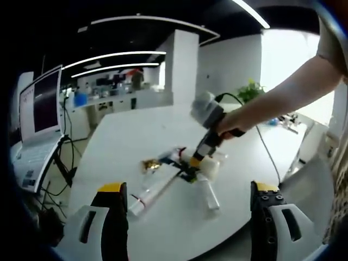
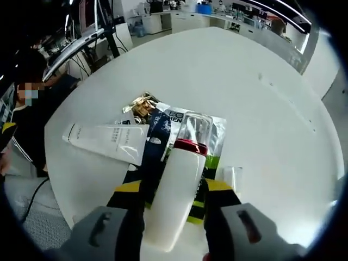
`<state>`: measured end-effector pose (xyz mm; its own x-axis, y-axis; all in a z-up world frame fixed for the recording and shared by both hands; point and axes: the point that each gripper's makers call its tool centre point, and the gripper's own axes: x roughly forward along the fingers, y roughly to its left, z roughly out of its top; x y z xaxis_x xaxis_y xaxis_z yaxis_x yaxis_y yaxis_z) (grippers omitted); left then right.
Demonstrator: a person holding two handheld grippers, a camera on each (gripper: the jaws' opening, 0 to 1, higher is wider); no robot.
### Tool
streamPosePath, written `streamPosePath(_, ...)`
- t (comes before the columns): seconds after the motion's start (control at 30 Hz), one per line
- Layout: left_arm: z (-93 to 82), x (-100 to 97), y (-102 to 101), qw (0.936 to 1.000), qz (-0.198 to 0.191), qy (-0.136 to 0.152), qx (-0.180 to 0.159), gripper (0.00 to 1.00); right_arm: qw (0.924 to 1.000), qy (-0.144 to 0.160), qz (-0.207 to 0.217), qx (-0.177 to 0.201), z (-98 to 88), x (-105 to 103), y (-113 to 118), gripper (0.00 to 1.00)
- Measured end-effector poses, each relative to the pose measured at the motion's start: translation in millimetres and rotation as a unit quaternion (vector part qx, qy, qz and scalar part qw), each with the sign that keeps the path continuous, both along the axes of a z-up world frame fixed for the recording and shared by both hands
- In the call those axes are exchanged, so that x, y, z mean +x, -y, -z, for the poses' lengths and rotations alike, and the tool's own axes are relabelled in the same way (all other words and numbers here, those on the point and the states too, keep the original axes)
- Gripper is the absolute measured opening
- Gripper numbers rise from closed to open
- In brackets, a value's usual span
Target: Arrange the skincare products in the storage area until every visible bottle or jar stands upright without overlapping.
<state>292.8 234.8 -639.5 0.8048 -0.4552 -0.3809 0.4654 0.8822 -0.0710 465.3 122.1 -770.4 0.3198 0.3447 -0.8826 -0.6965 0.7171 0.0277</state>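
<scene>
In the left gripper view, the left gripper (image 1: 190,217) is seen at six o'clock with its two yellow-tipped jaws set wide apart and nothing held between them. A round white table (image 1: 136,136) is spread beyond the jaws. Near its middle, a cluster of skincare products is gathered. A white tube (image 1: 152,194) lies flat at about seven o'clock of the cluster, and a small clear bottle (image 1: 208,196) lies on its side at about five o'clock. A gold-coloured item (image 1: 150,164) is placed at ten o'clock of the cluster. The right gripper (image 1: 197,161) is brought in from two o'clock by a person's hand (image 1: 231,126) and is lowered onto the cluster, where a white bottle (image 1: 209,166) is caught at its tip. An open laptop (image 1: 35,130) stands at nine o'clock, off the table's edge.

In the right gripper view, the right gripper (image 2: 174,206) is seen at six o'clock, its jaws closed against the sides of the white bottle (image 2: 174,196), which has a red band and a clear cap (image 2: 193,129) pointing toward twelve o'clock. The bottle is lying over dark sachets (image 2: 160,130) and a green-and-clear packet (image 2: 215,138). The white tube (image 2: 109,140) lies flat at ten o'clock of the bottle, and the gold-coloured item (image 2: 140,103) is found at eleven o'clock. The small clear bottle (image 2: 232,176) is seen just beside the right-hand jaw.
</scene>
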Motion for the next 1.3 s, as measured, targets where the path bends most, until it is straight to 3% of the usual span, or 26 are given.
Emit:
streamPosePath(0.3,0.1,0.5,-2,1.0,-0.004,0.002,0.006,0.91,0.9997,-0.009,0.012,-0.017,7.4,7,2,0.36)
streamPosePath(0.4,0.5,0.6,-2,1.0,-0.005,0.002,0.008,0.91,0.999,-0.017,0.04,-0.012,9.5,8,3,0.35)
streamPosePath(0.87,1.3,0.2,-2,0.9998,-0.005,0.005,0.017,0.91,0.9979,-0.009,0.063,0.013,8.3,8,4,0.28)
streamPosePath(1.03,1.0,-0.1,-1,0.9997,-0.003,0.008,0.022,0.91,0.999,0.0,0.044,0.01,2.8,3,7,0.28)
streamPosePath(1.3,0.1,-0.9,1,0.9996,0.002,0.012,0.026,0.91,0.9968,0.023,0.056,0.052,-18.2,3,15,0.27)
